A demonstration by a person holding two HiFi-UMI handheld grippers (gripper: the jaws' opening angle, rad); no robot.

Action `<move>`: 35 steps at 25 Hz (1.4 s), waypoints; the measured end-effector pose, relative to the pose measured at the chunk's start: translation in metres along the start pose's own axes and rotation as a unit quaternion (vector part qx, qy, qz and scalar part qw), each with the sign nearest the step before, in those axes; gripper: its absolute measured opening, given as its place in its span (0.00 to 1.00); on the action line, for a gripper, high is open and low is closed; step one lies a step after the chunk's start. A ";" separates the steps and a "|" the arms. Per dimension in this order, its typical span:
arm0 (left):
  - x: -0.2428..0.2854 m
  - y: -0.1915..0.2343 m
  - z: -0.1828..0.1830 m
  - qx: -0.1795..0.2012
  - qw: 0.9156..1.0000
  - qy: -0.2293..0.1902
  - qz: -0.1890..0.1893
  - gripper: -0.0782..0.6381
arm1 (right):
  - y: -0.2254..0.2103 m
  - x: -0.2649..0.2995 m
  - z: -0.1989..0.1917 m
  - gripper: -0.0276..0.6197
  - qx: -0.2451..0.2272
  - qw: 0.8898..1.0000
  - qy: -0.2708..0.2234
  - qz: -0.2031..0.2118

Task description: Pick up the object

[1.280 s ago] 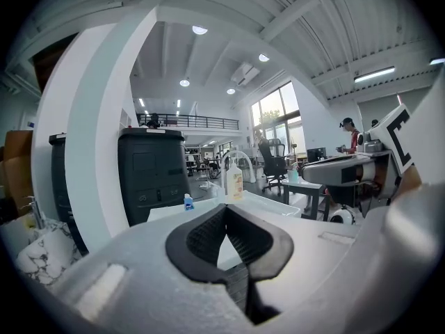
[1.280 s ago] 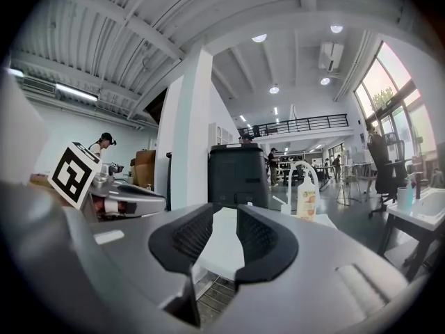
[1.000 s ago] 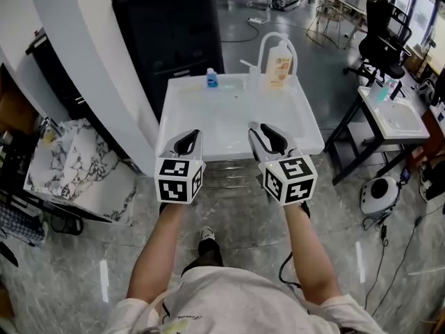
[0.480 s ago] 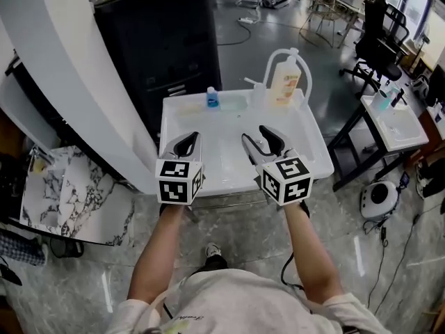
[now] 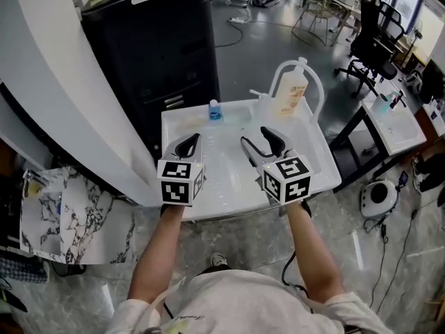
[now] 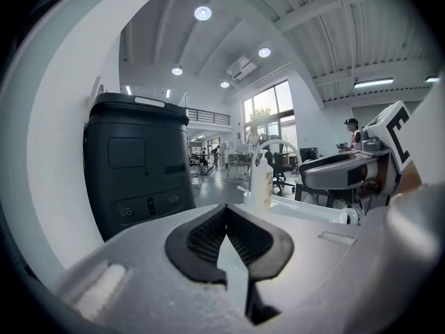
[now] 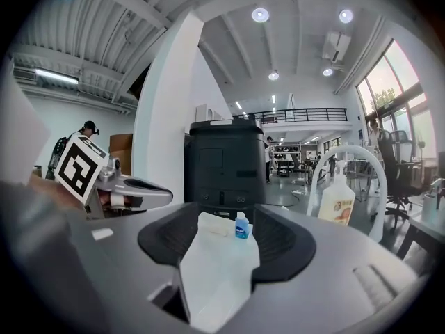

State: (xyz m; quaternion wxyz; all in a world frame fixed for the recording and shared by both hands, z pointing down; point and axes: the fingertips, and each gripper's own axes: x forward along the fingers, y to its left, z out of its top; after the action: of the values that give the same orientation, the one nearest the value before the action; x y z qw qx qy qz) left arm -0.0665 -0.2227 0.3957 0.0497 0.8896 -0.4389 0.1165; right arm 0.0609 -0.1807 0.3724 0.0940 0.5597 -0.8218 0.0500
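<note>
Over the near half of the white worktop [image 5: 224, 186], the left gripper [image 5: 188, 139] hovers with its jaws clenched together on nothing. Beside it, the right gripper [image 5: 255, 136] has jaws released; they have just been opening, with nothing between them. The small blue bottle [image 5: 215, 110] stands untouched at the worktop's far edge, and a pump bottle [image 5: 292, 90] stands at its far right corner.

A white table [image 5: 226, 179] stands dead centre, with a tall black cabinet [image 5: 156, 47] behind it at twelve o'clock and a white pillar [image 5: 62, 96] at ten. A pale pump bottle [image 5: 293, 89] sits at the table's far edge, at one o'clock. A marbled slab [image 5: 62, 221] lies at eight, and a black office chair [image 5: 368, 26] stands at two.
</note>
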 end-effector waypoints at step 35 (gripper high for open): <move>0.124 0.045 0.010 -0.001 1.000 0.007 0.020 0.11 | -0.089 0.114 0.001 0.42 -0.056 0.997 0.029 0.038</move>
State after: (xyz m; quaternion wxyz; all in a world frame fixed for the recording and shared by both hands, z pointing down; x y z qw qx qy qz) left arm -0.0280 -0.3472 0.4169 0.0510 0.8799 -0.4561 0.1235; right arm 0.1030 -0.3179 0.3935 0.1465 0.5200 -0.8411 0.0237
